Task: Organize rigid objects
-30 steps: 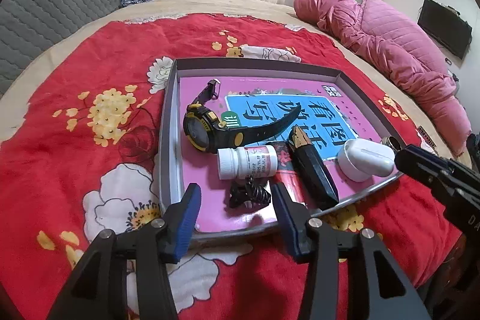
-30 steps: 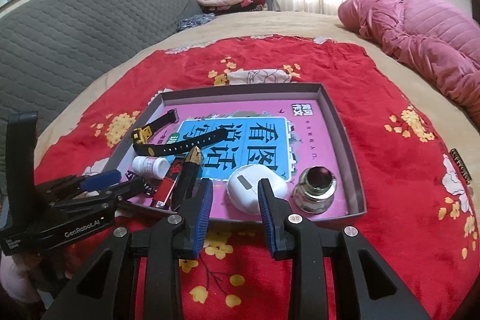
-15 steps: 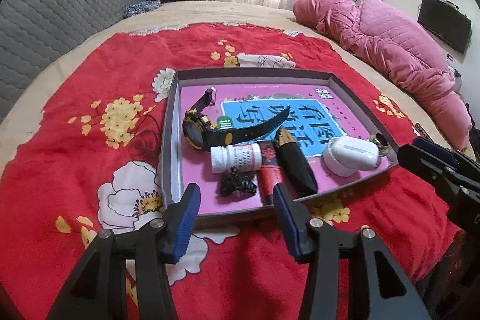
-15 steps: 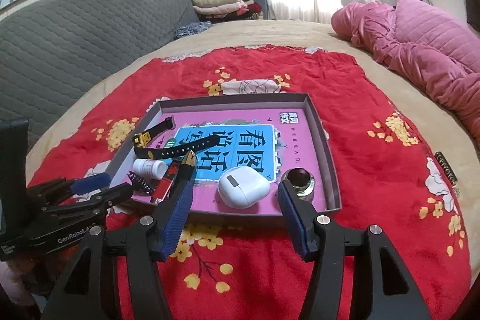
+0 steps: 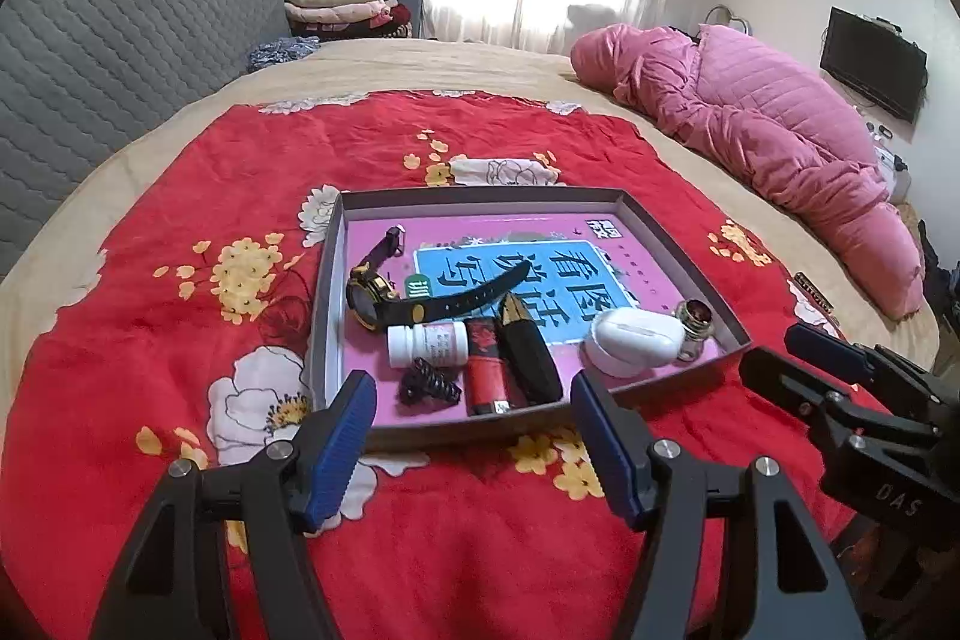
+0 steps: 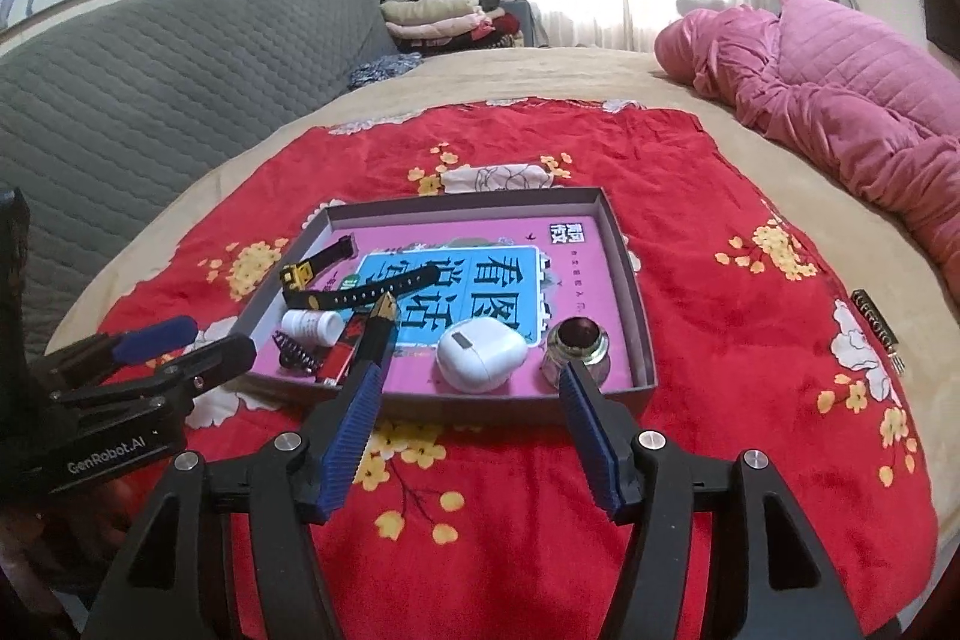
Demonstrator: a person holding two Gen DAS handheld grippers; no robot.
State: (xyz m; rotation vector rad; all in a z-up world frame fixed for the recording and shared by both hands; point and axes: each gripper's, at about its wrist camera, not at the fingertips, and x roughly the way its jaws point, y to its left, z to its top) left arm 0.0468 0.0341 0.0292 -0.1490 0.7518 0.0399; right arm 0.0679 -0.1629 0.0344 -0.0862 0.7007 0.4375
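Both grippers are held spread and empty above the red blanket point(image 5: 180, 196), short of the tray's point(image 5: 678, 244) near wall. The left gripper point(image 5: 474, 436) is lined up with the tray's left end, where the clip point(image 5: 429, 388), bottle point(image 5: 427, 343), red case point(image 5: 487, 373) and black case point(image 5: 528, 358) lie close together, some touching, with the watch point(image 5: 384, 295) just behind. The right gripper point(image 6: 468, 436) faces the white case point(image 6: 482, 353) and the jar point(image 6: 577, 347), which stand side by side at the right end. Every item is seen inside the tray, on the printed book point(image 5: 516, 274), so the sorting is judged near complete; the spread jaws suggest nothing needs carrying now.
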